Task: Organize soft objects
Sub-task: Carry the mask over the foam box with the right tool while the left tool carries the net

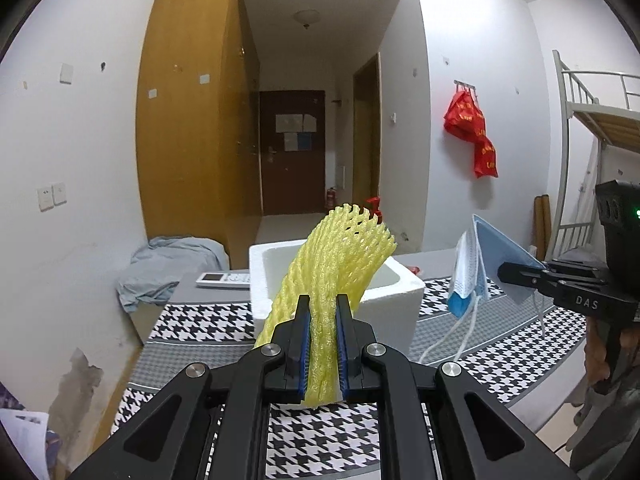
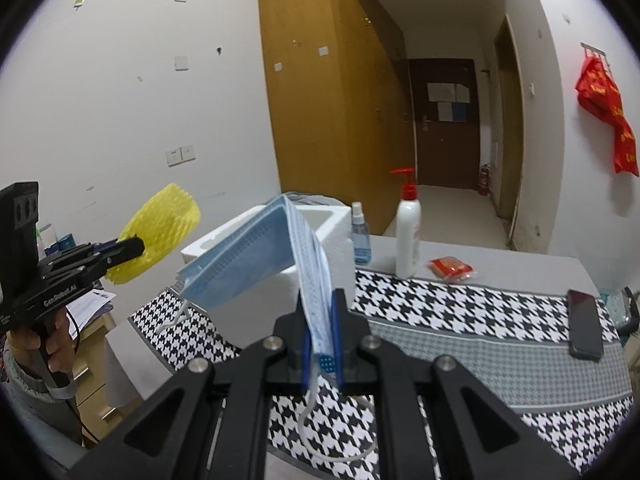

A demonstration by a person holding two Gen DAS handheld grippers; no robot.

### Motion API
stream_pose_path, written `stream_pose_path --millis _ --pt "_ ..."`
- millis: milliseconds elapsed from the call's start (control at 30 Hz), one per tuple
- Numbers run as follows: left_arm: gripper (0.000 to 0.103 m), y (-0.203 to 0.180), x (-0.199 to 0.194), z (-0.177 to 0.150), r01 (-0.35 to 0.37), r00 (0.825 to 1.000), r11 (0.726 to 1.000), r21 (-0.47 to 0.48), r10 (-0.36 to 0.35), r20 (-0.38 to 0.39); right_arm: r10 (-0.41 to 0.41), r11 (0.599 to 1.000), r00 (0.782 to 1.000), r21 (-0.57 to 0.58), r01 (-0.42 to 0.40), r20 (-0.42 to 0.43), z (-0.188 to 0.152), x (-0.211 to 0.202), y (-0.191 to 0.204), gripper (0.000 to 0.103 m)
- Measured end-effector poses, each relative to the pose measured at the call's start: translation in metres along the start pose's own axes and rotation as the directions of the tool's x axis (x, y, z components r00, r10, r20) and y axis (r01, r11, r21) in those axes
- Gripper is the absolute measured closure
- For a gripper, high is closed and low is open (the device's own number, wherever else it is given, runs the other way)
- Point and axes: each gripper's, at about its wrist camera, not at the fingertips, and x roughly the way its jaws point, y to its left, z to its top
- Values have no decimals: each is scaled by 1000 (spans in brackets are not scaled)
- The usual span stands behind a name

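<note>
Both grippers are clamped shut on soft items and held up above a table [image 2: 460, 344] covered in a black-and-white houndstooth cloth. On the left, the left gripper [image 1: 323, 304] pinches the lower part of a yellow foam fruit net [image 1: 340, 256] between its blue pads; the net is gripped low, so its long free end arches up and forward, clear of the table. Just beyond it stands a white foam box [image 1: 400, 284], open at the top, which looks like the likely place for soft things to go, though nothing shows inside from here. A white remote control [image 1: 224, 279] lies on the table left of the box. To the right, the right gripper [image 2: 323, 300] nips a stack of blue face masks [image 2: 256, 252] by one end, so the stack folds over the fingertips and droops to the left, with white ear loops dangling toward the cloth. Both items are carried near the box rim, neither yet over the opening as far as I can judge. Farther right, a small blue spray bottle [image 2: 360, 236], a white pump bottle [image 2: 408, 228] with a red top, a red packet [image 2: 450, 268] and a dark phone [image 2: 585, 324] rest on the table, well apart from the grippers.
</note>
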Motion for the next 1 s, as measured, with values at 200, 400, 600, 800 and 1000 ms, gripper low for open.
stream_pose_path --millis 200,400,600,800,1000 --pt "91 11 -4 -3 -36 999 999 -14 36 6 21 999 1000 -33 -21 -2 14 14 11 91" --pt "91 27 -5 -8 -82 997 996 -36 82 8 36 998 999 -51 -37 -22 32 35 18 91" --pt "91 36 -1 -10 -92 996 995 -48 92 -9 59 997 998 -41 -61 -28 49 55 26 91" --pt "91 42 -1 -11 -108 994 992 -62 108 -12 84 996 995 -25 -85 -47 63 79 34 91" --pt "91 49 -3 -12 -127 992 989 -77 126 -10 97 994 992 -38 -100 -79 70 99 45 91"
